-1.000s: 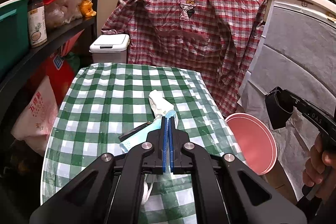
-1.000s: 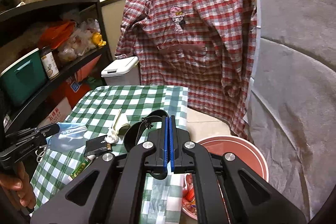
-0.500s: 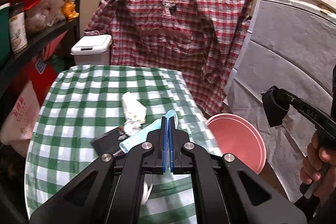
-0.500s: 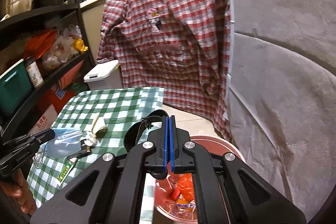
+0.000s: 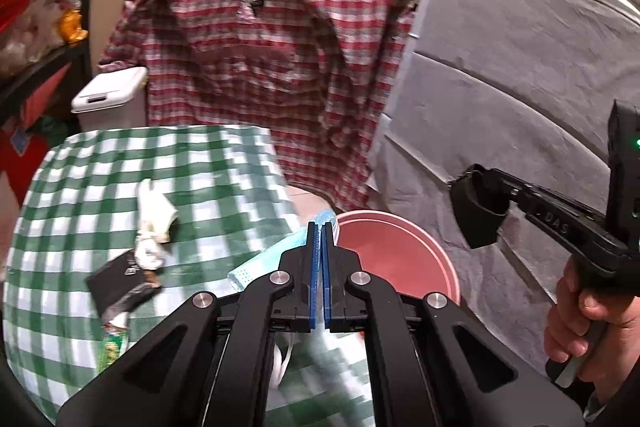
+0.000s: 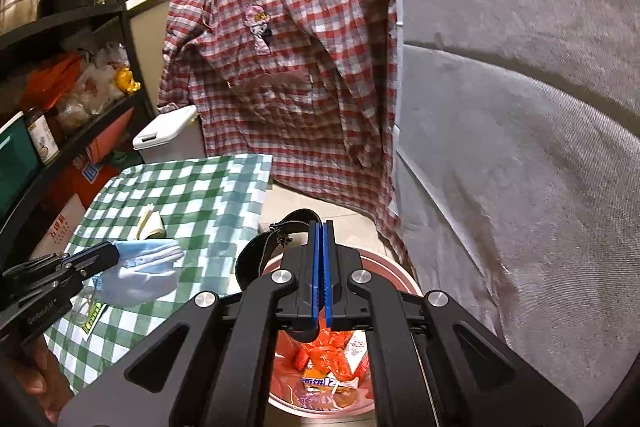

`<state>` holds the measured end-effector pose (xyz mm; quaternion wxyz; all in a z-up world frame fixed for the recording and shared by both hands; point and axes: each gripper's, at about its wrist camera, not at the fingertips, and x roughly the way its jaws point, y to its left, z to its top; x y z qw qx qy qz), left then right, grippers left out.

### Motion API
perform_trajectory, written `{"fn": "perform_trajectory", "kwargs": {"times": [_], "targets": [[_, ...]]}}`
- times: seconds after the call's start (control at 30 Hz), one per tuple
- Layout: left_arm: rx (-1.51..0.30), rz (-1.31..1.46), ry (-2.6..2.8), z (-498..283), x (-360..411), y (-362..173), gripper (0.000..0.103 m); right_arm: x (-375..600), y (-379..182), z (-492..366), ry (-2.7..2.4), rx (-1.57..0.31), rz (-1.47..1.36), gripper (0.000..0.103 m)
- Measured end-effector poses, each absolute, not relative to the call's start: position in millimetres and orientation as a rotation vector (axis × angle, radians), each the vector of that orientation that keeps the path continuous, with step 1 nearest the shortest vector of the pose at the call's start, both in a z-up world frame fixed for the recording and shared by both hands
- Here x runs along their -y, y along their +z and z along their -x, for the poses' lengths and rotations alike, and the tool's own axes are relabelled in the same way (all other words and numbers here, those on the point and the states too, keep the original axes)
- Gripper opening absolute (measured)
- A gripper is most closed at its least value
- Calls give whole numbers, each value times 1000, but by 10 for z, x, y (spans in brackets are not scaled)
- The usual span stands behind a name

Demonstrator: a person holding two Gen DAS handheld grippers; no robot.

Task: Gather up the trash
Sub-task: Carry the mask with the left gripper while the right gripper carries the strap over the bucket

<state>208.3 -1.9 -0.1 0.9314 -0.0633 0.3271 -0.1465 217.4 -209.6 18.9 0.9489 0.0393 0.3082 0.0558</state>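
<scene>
My left gripper (image 5: pixel 319 227) is shut on a light blue face mask (image 5: pixel 264 259), held over the table's right edge beside the pink bin (image 5: pixel 400 251). In the right wrist view that mask (image 6: pixel 140 267) hangs from the left gripper (image 6: pixel 100 257) at the left. My right gripper (image 6: pixel 323 227) is shut on a black looped strap (image 6: pixel 276 239) above the pink bin (image 6: pixel 400 267), which holds orange wrappers (image 6: pixel 332 351). The strap (image 5: pixel 478 215) also shows at the right of the left wrist view. On the green checked table (image 5: pixel 100 187) lie a crumpled tissue (image 5: pixel 154 215), a black packet (image 5: pixel 116 275) and a green wrapper (image 5: pixel 112 347).
A red plaid shirt (image 5: pixel 260 47) hangs behind the table. A white lidded bin (image 5: pixel 108 99) stands at the back left, next to dark shelves (image 6: pixel 80 15) with bags and jars. A grey covered surface (image 6: pixel 520 147) fills the right. A hand (image 5: pixel 580 319) grips the right handle.
Both grippers have swung to the right, off the table and towards the pink bin, each with its load still gripped. The bin now lies closer and its contents show under the right gripper.
</scene>
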Motion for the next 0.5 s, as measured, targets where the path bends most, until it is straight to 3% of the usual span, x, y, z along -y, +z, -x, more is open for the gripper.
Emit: {"fn": "perform_trajectory", "kwargs": {"times": [0.5], "targets": [[-709,98,-367,-2233,549,-155,2,2214,59,-2300,104,-657,-77,2]]}}
